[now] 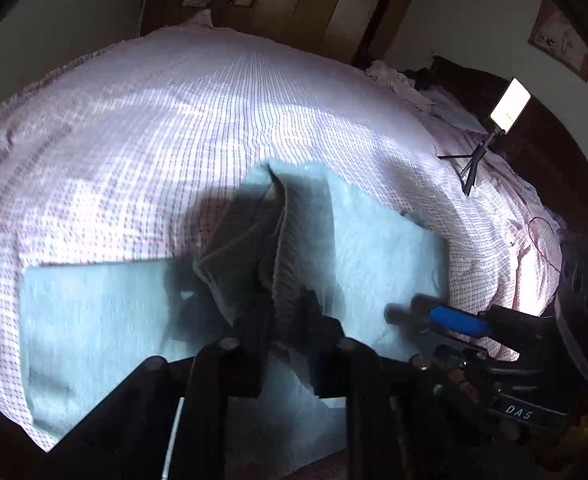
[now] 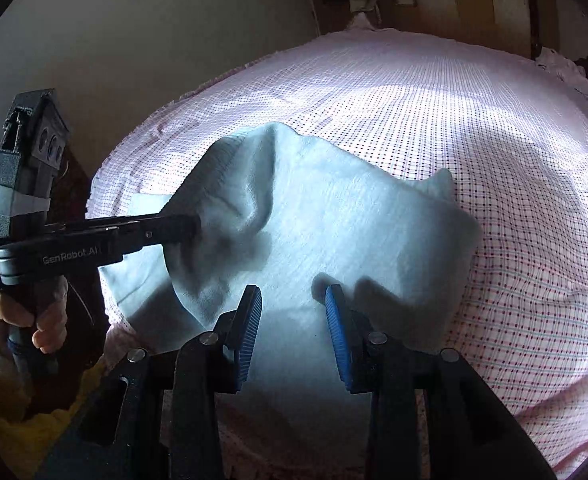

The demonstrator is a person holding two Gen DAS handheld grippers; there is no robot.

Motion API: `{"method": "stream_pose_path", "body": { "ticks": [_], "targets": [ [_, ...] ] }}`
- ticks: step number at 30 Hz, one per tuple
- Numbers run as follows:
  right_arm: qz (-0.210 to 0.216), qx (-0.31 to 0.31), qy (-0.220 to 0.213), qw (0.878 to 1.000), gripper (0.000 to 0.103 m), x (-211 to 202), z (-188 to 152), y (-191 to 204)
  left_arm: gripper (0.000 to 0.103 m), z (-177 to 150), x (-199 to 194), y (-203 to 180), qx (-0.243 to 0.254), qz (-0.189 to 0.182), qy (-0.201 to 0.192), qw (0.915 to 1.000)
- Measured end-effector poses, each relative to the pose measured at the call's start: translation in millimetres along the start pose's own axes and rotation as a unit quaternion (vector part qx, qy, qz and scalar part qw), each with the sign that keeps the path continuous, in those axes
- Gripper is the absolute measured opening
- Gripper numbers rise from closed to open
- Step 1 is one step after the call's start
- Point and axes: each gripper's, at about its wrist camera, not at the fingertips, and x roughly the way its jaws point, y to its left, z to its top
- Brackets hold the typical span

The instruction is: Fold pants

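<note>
The light blue pants (image 2: 333, 232) lie spread on the bed (image 2: 493, 120), toward its near edge, with one part raised off the sheet into a loose peak. We hold that raised fold with our left gripper (image 1: 290, 320), whose jaws are clamped on the ribbed edge of the cloth; from the right wrist view the same gripper (image 2: 186, 226) comes in from the left side and pinches the fabric where it bunches. Our right gripper (image 2: 294, 320) hangs just above the flat middle of the pants, its blue-padded jaws spread apart with nothing between them. A hand (image 2: 22, 316) wraps the left tool's handle at the bed's left edge. Near the far right edge of the bed, a lit phone (image 1: 509, 106) stands on a small tripod (image 1: 473, 164).
</note>
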Motion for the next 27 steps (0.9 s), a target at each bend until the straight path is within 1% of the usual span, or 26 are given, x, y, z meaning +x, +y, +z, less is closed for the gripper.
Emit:
{"method": "stream_pose_path", "body": {
  "ticks": [3, 5, 6, 7, 8, 9, 10, 11, 13, 15, 16, 17, 18, 19, 20, 21, 24, 27],
  "targets": [
    [0.001, -0.002, 0.004, 1.0, 0.026, 2, -2, 1, 0.016, 13, -16, -5, 0.055, 0.033, -0.043, 0.997],
    [0.007, -0.003, 0.014, 1.0, 0.027, 8, -3, 4, 0.018, 20, -12, -1, 0.074, 0.05, -0.046, 0.9949],
    [0.007, -0.005, 0.018, 1.0, 0.026, 10, -4, 5, 0.019, 22, -5, 3, 0.078, 0.064, -0.043, 0.994],
    [0.006, -0.01, 0.022, 1.0, 0.026, 12, -5, 7, 0.019, 23, 4, 9, 0.075, 0.084, -0.03, 0.9932],
    [0.005, -0.014, 0.026, 1.0, 0.026, 14, -6, 9, 0.022, 23, 13, 15, 0.067, 0.098, -0.012, 0.9928],
    [0.004, -0.018, 0.029, 0.999, 0.027, 15, -7, 10, 0.025, 21, 21, 23, 0.051, 0.104, 0.009, 0.9933],
    [0.003, -0.02, 0.031, 0.999, 0.027, 16, -7, 11, 0.025, 18, 26, 30, 0.028, 0.096, 0.024, 0.9947],
    [0.002, -0.021, 0.033, 0.999, 0.027, 17, -8, 11, 0.026, 13, 27, 38, 0.002, 0.077, 0.03, 0.9966],
    [0.001, -0.017, 0.035, 0.999, 0.026, 19, -11, 9, 0.028, 6, 25, 50, -0.045, 0.044, 0.027, 0.9976],
    [0.002, -0.009, 0.04, 0.999, 0.026, 21, -11, 6, 0.036, 1, 18, 58, -0.075, 0.023, 0.019, 0.9967],
    [0.002, -0.006, 0.042, 0.999, 0.026, 23, -12, 5, 0.038, 0, 14, 60, -0.086, 0.012, 0.014, 0.9961],
    [0.002, -0.004, 0.043, 0.999, 0.026, 24, -12, 4, 0.045, -2, 10, 62, -0.095, -0.002, 0.008, 0.9954],
    [0.001, -0.003, 0.043, 0.999, 0.026, 24, -13, 3, 0.053, -3, 5, 63, -0.101, -0.015, 0.004, 0.9948],
    [0.0, -0.003, 0.043, 0.999, 0.026, 23, -14, 3, 0.057, -4, 1, 63, -0.101, -0.025, 0.0, 0.9945],
    [-0.001, -0.001, 0.043, 0.999, 0.026, 24, -14, 2, 0.064, -5, -1, 61, -0.097, -0.033, -0.003, 0.9947],
    [0.0, 0.002, 0.043, 0.999, 0.026, 24, -15, 1, 0.068, -3, -1, 58, -0.089, -0.038, -0.004, 0.9953],
    [0.002, 0.011, 0.043, 0.999, 0.026, 26, -14, -2, 0.068, -1, 6, 47, -0.066, -0.043, 0.008, 0.9969],
    [-0.003, 0.013, 0.042, 0.999, 0.026, 23, -14, -5, 0.068, -2, 6, 41, -0.072, -0.07, 0.015, 0.9948]
  ]
}}
